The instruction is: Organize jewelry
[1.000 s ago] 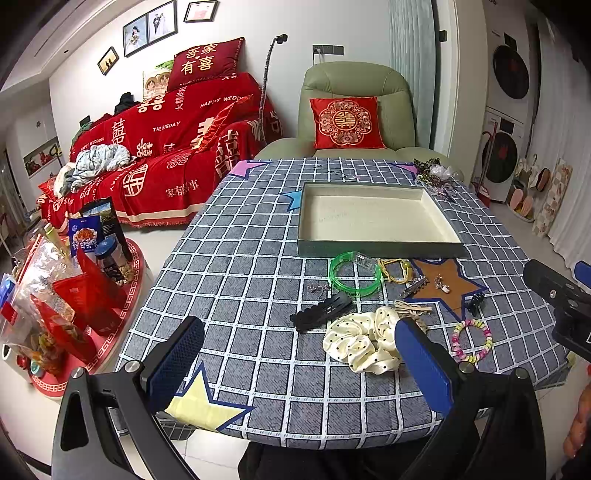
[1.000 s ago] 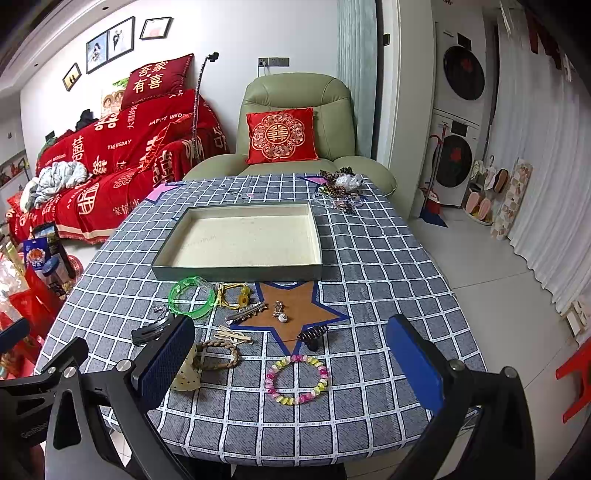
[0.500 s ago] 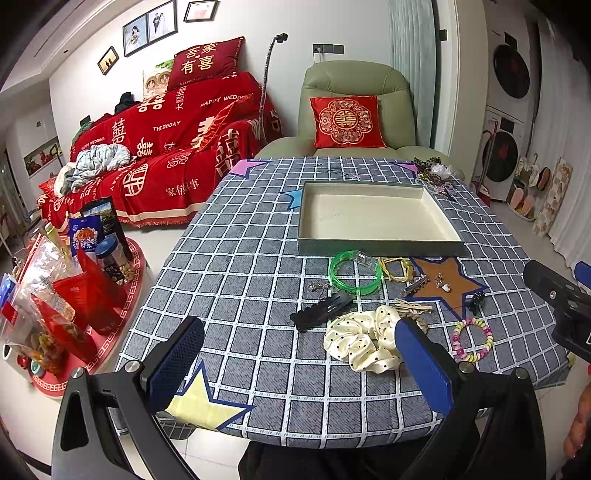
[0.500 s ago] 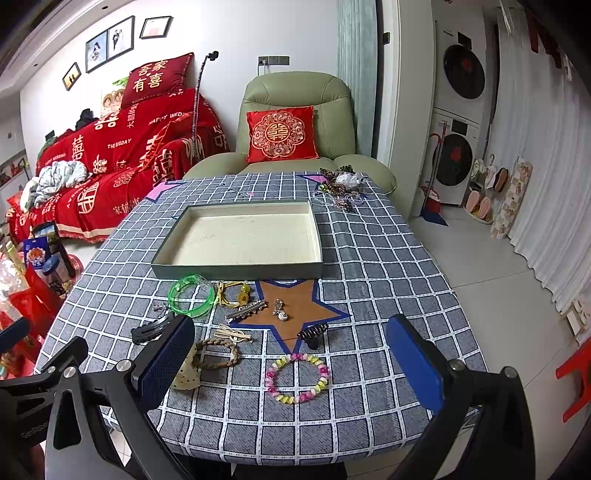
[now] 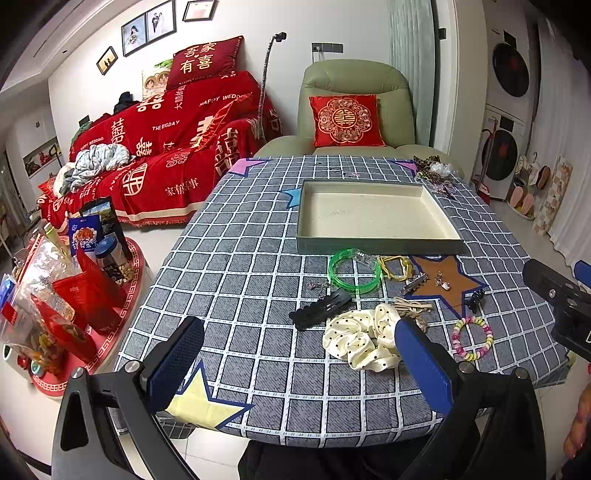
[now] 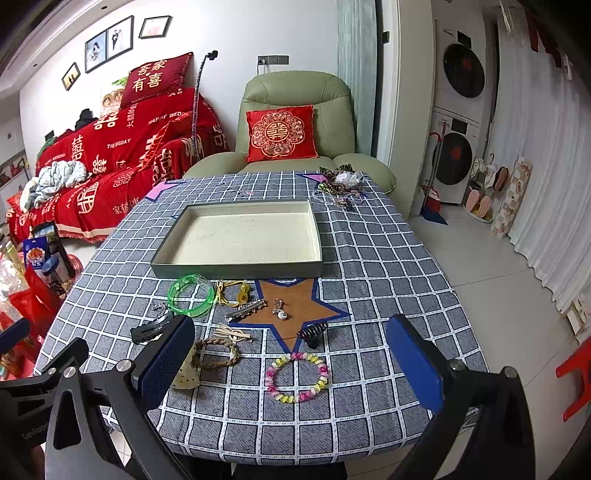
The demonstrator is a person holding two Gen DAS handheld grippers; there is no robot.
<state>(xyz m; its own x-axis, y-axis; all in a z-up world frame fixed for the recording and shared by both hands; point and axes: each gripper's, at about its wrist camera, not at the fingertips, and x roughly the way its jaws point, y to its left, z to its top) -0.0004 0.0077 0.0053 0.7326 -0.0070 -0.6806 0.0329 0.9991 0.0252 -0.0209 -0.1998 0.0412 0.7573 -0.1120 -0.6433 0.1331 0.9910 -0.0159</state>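
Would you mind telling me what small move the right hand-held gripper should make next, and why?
Probably lower the open right hand-held gripper onto the pastel bead bracelet, which lies nearest, directly between its fingers, while the tray is empty and nothing is held.

The room is a living room with white walls (image 5: 96, 85) and a pale tiled floor (image 6: 491, 258). At 12 o'clock behind the table (image 6: 373, 258), which wears a grey checked cloth, stands a green armchair (image 6: 295, 96) with a red cushion (image 6: 280, 133) on its seat. At 10 o'clock is a sofa (image 5: 166, 147) under a red cover with white letters, and framed pictures (image 5: 147, 24) hang on the wall above it. At 2 o'clock two washing machines (image 6: 460, 122) are stacked one on the other. At 3 o'clock a white curtain (image 6: 554, 177) falls to the floor. At 9 o'clock, low on the floor, a red tray (image 5: 122, 314) carries snack packets.
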